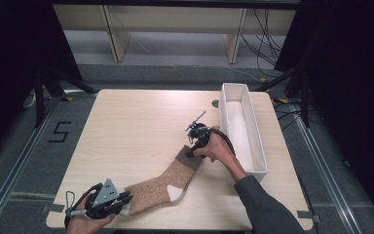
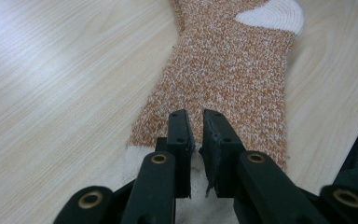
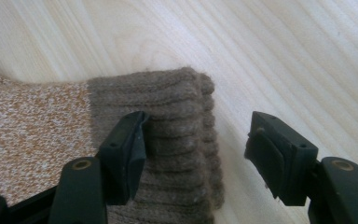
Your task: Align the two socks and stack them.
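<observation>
Sock first: an orange-and-white flecked knit sock (image 1: 163, 185) with a brown ribbed cuff (image 3: 177, 140), a cream heel patch (image 2: 272, 14) and a cream toe lies flat on the pale wooden table (image 1: 126, 126), near the table's front edge, toe toward my left and cuff up toward my right. My left gripper (image 1: 121, 201) sits at the sock's toe end. In the left gripper view I see its black jaws drawn almost together with a thin slit between them, resting over the cream toe; I cannot make out any cloth pinched in that slit, so I read them as just parted and not biting. My right gripper (image 1: 193, 150) is at the sock's cuff end. In the right gripper view its jaws stand wide apart, one above the ribbed cuff and the other out over bare wood just beside the cuff's edge, gripping nothing. Beyond the cuff, to the sock's right, a long white rectangular bin (image 1: 258, 141) runs along the table's right side, well apart from the sock's toe.
</observation>
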### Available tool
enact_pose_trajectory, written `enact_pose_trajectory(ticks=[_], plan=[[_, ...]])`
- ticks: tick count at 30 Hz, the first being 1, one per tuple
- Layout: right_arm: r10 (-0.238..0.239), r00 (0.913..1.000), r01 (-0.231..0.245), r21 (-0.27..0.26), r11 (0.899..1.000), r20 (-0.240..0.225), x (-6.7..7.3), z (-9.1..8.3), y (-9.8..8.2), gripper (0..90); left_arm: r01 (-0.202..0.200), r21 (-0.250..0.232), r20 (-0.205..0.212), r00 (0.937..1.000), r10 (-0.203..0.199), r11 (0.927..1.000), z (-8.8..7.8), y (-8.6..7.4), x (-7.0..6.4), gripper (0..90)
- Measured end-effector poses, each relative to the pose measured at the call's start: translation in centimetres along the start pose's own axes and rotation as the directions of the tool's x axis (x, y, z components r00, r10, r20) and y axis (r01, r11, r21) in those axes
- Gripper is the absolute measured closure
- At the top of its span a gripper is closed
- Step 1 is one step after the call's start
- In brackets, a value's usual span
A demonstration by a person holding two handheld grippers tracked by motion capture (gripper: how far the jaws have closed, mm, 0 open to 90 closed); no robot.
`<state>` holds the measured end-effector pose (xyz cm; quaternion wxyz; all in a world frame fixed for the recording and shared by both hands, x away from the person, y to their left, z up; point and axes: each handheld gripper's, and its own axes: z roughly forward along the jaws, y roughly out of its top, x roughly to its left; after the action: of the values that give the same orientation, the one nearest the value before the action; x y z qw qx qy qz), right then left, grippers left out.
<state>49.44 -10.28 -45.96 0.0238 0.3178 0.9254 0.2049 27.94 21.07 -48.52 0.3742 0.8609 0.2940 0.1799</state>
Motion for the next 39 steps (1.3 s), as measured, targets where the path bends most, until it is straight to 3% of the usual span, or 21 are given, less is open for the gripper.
enact_pose_trajectory(ticks=[5, 6, 10, 12, 15, 27, 33, 34, 36, 37, 39], plan=[[-0.013, 0.9998, 0.013, 0.011, 1.0, -0.014, 0.3, 0.5, 0.5, 37.4, 0.014, -0.007, -0.006, 0.9999, -0.014, 0.9999, -0.1, -0.1, 0.0, 81.4], [-0.012, 0.9998, 0.012, 0.012, 1.0, -0.016, 0.3, 0.6, 0.5, 37.3, 0.0, 0.001, -0.003, 1.0, 0.0, 1.0, -0.1, -0.1, 0.1, 81.4], [0.0, 0.9998, 0.0, 0.016, 1.0, -0.022, 0.1, 0.9, 0.5, 35.4, 0.015, 0.0, -0.004, 0.9999, -0.015, 0.9999, -0.1, -0.1, -0.1, 79.9], [0.02, 0.9994, -0.02, 0.023, 1.0, -0.029, 0.1, 0.9, 0.4, 35.0, 0.004, 0.001, 0.002, 1.0, -0.004, 1.0, -0.1, -0.1, 0.0, 79.1], [0.016, 0.9993, -0.016, 0.024, 1.0, -0.033, -0.2, 1.0, 0.4, 33.6, 0.019, -0.003, 0.001, 0.9998, -0.019, 0.9998, 0.0, 0.0, -0.1, 78.5], [0.044, 0.9977, -0.042, 0.051, 0.998, -0.05, -0.6, 1.8, 0.4, 32.6, 0.014, 0.003, 0.007, 0.9999, -0.014, 0.9999, 0.1, 0.0, -0.2, 78.7], [0.05, 0.9974, -0.047, 0.065, 0.997, -0.052, -1.0, 2.1, 0.3, 33.0, 0.015, 0.012, 0.003, 0.9999, -0.015, 0.9998, 0.2, 0.0, 0.0, 78.9], [0.064, 0.9952, -0.059, 0.061, 0.996, -0.075, -0.9, 2.2, 0.3, 33.1, 0.0, 0.018, 0.008, 1.0, 0.0, 0.9998, 0.1, 0.0, 0.0, 78.9], [0.058, 0.9964, -0.055, 0.06, 0.997, -0.062, -0.9, 2.2, 0.3, 35.5, 0.013, 0.017, 0.008, 0.9999, -0.013, 0.9998, 0.1, -0.1, -0.1, 79.0], [0.033, 0.9972, -0.028, 0.061, 0.998, -0.068, -1.2, 2.2, 0.2, 37.2, 0.012, 0.016, 0.008, 0.9999, -0.012, 0.9998, 0.1, -0.1, 0.0, 79.0], [0.047, 0.9965, -0.043, 0.067, 0.997, -0.069, -1.1, 2.2, 0.2, 37.2, 0.01, 0.016, 0.008, 0.9999, -0.01, 0.9998, 0.1, -0.1, 0.0, 79.1]])
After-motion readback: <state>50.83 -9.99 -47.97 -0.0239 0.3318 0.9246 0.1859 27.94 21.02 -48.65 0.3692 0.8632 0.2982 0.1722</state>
